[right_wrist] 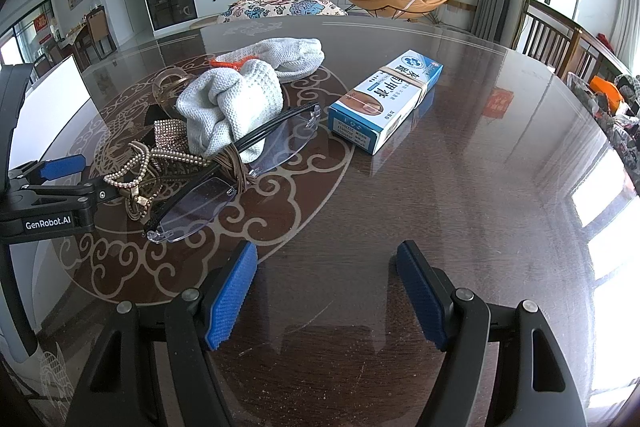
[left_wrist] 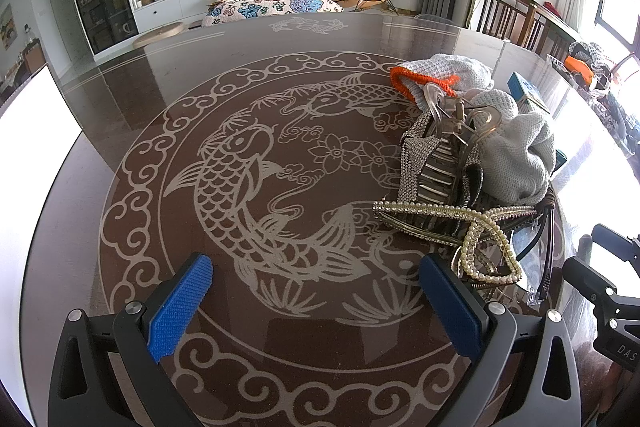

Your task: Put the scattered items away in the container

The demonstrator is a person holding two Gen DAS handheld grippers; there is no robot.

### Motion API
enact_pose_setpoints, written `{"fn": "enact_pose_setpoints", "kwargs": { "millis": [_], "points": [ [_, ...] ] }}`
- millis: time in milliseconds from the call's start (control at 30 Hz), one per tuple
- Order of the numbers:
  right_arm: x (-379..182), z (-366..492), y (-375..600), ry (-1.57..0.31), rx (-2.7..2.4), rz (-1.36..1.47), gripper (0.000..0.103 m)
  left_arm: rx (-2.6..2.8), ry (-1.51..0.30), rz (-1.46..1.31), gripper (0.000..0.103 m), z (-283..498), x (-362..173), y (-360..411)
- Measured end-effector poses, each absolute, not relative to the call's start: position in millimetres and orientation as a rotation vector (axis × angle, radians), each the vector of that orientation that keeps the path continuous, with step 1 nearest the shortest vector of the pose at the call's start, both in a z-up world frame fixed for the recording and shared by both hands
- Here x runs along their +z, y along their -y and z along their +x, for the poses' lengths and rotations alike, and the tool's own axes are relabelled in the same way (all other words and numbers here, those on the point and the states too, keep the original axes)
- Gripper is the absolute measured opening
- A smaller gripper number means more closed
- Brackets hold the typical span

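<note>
A heap of small items lies on the dark glass table: white knitted gloves with an orange cuff, a clear hair claw, a rhinestone clip, a pearl hair clip and rimless glasses. A blue and white ointment box lies to the right of the heap. My left gripper is open just left of the pearl clip, holding nothing. My right gripper is open over bare glass, below the glasses and the box. No container among the nearby items.
The table top carries a fish and cloud pattern. A clear bin with orange and grey things sits at the far right edge. Wooden chairs stand behind the table. The left gripper's body shows at the right wrist view's left edge.
</note>
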State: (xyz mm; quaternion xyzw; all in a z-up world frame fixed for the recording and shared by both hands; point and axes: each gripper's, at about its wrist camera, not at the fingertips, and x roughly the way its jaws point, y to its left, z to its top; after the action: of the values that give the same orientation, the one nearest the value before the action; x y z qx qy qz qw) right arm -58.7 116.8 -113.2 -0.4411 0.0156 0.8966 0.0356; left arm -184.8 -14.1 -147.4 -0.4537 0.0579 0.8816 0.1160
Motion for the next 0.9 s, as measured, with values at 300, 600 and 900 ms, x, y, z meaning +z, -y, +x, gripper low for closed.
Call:
{"fn": "enact_pose_setpoints", "kwargs": {
  "millis": [300, 600, 900],
  "points": [
    [-113, -58, -117, -0.048, 2.755, -1.354, 0.074, 2.583, -0.164, -1.33, 0.103, -185, -148, 14],
    [-111, -57, -122, -0.114, 2.797, -1.361, 0.074, 2.586, -0.166, -1.348, 0.103, -180, -149, 14],
    [-76, -151, -229, -0.886, 2.569, -1.411, 0.074, 2.683, -0.018, -1.35, 0.103, -123, -134, 54]
  ]
}}
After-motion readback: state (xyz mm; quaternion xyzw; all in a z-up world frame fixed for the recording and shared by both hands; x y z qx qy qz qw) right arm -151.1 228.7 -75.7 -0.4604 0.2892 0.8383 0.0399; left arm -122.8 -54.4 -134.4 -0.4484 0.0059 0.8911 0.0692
